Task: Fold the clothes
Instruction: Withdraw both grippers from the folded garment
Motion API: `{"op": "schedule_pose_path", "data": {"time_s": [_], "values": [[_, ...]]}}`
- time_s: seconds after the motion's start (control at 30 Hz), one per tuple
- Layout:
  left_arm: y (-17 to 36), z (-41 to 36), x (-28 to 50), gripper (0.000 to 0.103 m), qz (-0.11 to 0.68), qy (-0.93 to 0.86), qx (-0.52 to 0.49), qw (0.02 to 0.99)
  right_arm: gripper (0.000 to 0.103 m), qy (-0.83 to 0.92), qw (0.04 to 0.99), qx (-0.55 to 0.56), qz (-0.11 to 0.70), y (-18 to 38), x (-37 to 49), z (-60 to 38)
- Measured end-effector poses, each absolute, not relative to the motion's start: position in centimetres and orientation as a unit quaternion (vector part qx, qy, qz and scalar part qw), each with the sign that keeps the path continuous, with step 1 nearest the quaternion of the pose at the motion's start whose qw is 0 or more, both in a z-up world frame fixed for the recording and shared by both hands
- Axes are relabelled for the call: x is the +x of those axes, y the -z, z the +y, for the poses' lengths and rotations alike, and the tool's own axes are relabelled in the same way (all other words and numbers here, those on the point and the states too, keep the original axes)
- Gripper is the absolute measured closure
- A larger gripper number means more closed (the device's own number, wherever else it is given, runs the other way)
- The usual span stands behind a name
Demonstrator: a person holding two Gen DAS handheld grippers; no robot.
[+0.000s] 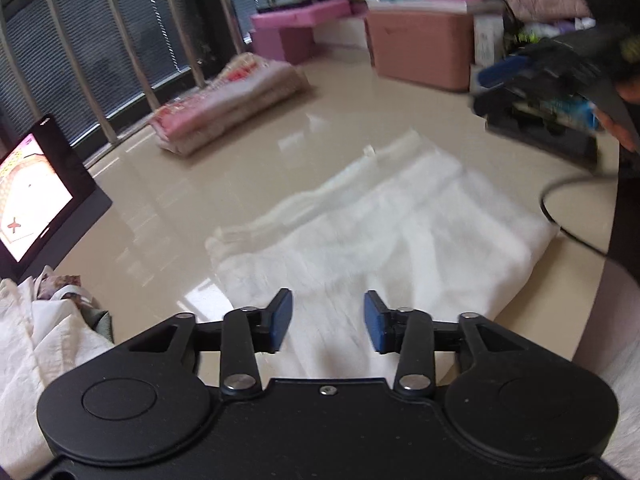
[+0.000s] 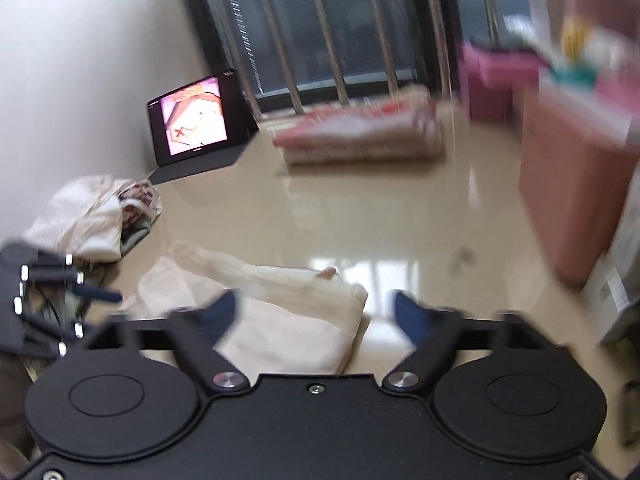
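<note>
A white folded garment [image 1: 380, 232] lies flat on the glossy beige floor [image 1: 328, 92]. My left gripper [image 1: 328, 318] hovers over its near edge. Its blue pads [image 1: 280, 316] stand apart and hold nothing. In the right wrist view the same garment [image 2: 280, 312] looks cream and lies under my right gripper [image 2: 316, 312], whose jaws are spread wide and empty above the garment's right corner. The right gripper [image 1: 490, 84] shows blurred at the upper right of the left wrist view, raised off the cloth. The left gripper [image 2: 86, 308] appears at the left edge of the right wrist view.
A loose pile of clothes [image 2: 92, 216] sits left of the garment, by a lit tablet [image 2: 192, 120] leaning on the wall. A folded pink blanket [image 1: 228, 100] lies before the window bars. A pink box [image 1: 420, 48] and stool [image 1: 296, 28] stand beyond. A black cable [image 1: 560, 216] trails at right.
</note>
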State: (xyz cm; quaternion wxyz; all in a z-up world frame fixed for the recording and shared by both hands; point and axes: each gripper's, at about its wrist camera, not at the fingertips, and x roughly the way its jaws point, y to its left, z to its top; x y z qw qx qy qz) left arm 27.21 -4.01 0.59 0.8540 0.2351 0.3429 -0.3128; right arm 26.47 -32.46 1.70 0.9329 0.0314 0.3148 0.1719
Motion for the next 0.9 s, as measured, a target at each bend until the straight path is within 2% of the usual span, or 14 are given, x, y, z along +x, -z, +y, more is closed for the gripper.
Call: {"op": "schedule_pose_path", "data": {"time_s": [0.1, 0.27, 0.33, 0.4, 0.43, 0.47, 0.5, 0.7, 0.9], "values": [[-1.1, -3.6, 25.9, 0.058, 0.333, 0.312, 0.23, 0.859, 0.005, -0.173, 0.939, -0.018, 0.296, -3.2, 23.9, -30.9], [-0.9, -3.4, 23.3, 0.058, 0.32, 0.322, 0.231, 0.861, 0.005, -0.19, 0.936, -0.041, 0.294, -4.2, 20.9, -29.0], [-0.3, -3.6, 22.6, 0.059, 0.322, 0.322, 0.234, 0.859, 0.011, -0.213, 0.927, -0.034, 0.307, -3.8, 20.2, -28.1], [0.4, -3.9, 22.0, 0.066, 0.326, 0.323, 0.236, 0.857, 0.034, -0.229, 0.919, -0.029, 0.32, -2.9, 19.5, -26.7], [0.8, -4.1, 21.8, 0.066, 0.329, 0.324, 0.237, 0.855, 0.041, -0.233, 0.915, -0.031, 0.327, -2.2, 19.4, -25.9], [1.3, -4.2, 21.8, 0.067, 0.332, 0.323, 0.238, 0.854, 0.054, -0.236, 0.911, -0.035, 0.335, -1.4, 19.3, -25.0], [1.7, -4.3, 21.8, 0.068, 0.336, 0.319, 0.24, 0.853, 0.06, -0.239, 0.907, -0.037, 0.344, -0.6, 19.2, -24.4], [3.7, -4.3, 22.5, 0.068, 0.361, 0.291, 0.224, 0.857, 0.065, -0.209, 0.904, -0.076, 0.365, 3.8, 19.2, -21.4], [3.7, -3.6, 22.7, 0.067, 0.37, 0.278, 0.191, 0.866, 0.064, -0.19, 0.911, -0.065, 0.359, 4.5, 18.9, -21.8]]}}
